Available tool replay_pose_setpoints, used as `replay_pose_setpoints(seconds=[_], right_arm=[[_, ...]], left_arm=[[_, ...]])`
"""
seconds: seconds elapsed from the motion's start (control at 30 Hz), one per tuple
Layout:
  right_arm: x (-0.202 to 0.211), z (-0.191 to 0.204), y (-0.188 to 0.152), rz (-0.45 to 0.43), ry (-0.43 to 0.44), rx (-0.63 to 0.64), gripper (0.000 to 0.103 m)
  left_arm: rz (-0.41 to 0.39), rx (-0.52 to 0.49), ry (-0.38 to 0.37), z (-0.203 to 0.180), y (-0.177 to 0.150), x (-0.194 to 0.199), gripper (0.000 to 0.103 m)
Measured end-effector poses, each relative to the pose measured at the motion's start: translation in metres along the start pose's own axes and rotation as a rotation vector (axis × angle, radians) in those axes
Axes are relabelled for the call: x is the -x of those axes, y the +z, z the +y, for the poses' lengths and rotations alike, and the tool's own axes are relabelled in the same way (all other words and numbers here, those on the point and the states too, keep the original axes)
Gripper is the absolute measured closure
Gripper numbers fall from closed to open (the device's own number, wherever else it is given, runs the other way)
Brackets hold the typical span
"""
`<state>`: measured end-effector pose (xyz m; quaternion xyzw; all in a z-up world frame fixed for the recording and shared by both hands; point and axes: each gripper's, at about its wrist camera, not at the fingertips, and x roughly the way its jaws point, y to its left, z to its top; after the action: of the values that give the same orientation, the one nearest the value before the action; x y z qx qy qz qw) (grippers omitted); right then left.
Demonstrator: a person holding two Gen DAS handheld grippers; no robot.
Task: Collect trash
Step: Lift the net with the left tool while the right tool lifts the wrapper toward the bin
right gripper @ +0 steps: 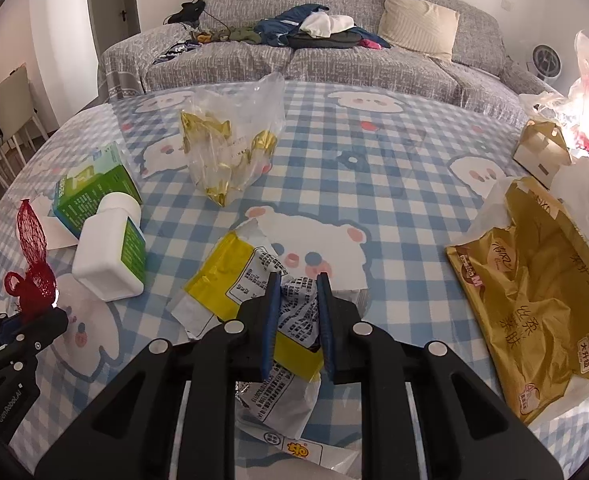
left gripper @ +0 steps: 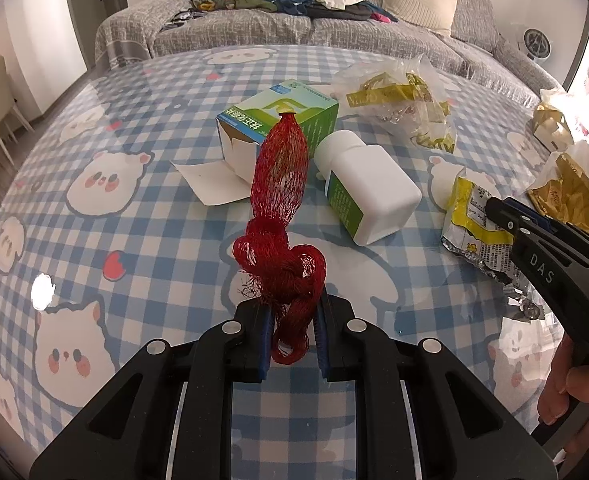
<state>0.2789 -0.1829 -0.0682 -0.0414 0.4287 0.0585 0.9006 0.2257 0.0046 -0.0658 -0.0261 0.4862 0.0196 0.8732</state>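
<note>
My left gripper [left gripper: 294, 308] is shut on the knotted end of a red mesh net bag [left gripper: 284, 168], which stands up from the jaws above the blue checked table [left gripper: 142, 208]. The net [right gripper: 30, 236] and the left gripper [right gripper: 34, 320] also show at the left edge of the right wrist view. My right gripper [right gripper: 297, 280] is shut on a crumpled yellow and silver snack wrapper [right gripper: 222, 284] lying on the table, its blue pads pinching the printed foil. From the left wrist view, the wrapper [left gripper: 470, 220] sits under the right gripper [left gripper: 494, 206].
A white pill bottle [left gripper: 370, 192] lies beside an opened green box [left gripper: 290, 112]. A clear bag of gold wrappers [left gripper: 406, 100] lies farther back. At the right are a gold tissue pack [right gripper: 534, 300], a small cardboard box [right gripper: 540, 152] and a white plastic bag [right gripper: 586, 92]. A grey sofa [right gripper: 334, 60] stands behind.
</note>
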Motion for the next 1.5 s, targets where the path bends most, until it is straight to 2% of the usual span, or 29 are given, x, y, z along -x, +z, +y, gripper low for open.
replay_pose_setpoints(seconds=[0.5,1.13,1.5], right_arm=[[0.044,-0.004,-0.013,-0.034,0.000,-0.026,0.086],[0.119,0.001,-0.063,-0.099,0.016,-0.038,0.086],[0.151,0.005,-0.103,-0.102,0.032,-0.051,0.086]], left_arm=[[-0.011,-0.012,-0.010,-0.002,-0.022,0.034,0.087],[-0.035,-0.002,-0.031,0.007,-0.077,0.089,0.087],[-0.050,-0.005,-0.052,0.010,-0.117,0.118,0.087]])
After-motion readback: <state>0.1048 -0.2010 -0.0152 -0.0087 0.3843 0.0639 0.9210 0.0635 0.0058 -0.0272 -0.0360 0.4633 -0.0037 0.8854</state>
